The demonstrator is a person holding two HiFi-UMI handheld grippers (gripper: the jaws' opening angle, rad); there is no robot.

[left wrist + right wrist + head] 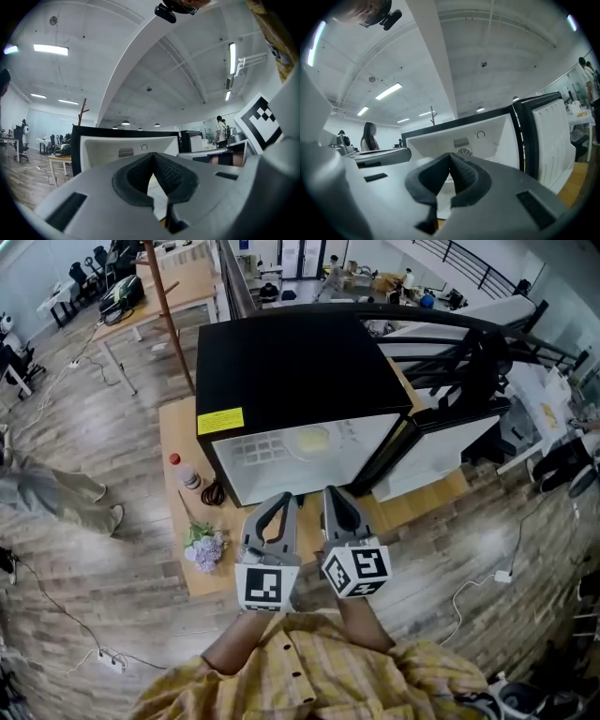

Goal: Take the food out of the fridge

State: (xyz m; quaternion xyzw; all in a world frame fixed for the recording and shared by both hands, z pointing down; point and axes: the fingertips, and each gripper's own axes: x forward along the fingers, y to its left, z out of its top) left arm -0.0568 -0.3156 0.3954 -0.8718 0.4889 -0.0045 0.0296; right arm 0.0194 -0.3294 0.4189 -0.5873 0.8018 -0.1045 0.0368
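Head view looks steeply down; both gripper views face the fridge (291, 371).

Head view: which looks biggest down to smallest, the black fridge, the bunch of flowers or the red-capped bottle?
1. Black fridge, by far the largest.
2. Bunch of flowers.
3. Red-capped bottle.
The last two look nearly alike; the flowers edge ahead only when their stem is counted.

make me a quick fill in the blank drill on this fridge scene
1. The fridge door stands ___.
2. The left claw and right claw are both ___, holding nothing.
3. The bottle beside the fridge has a ___ cap.
Missing words: open; shut; red
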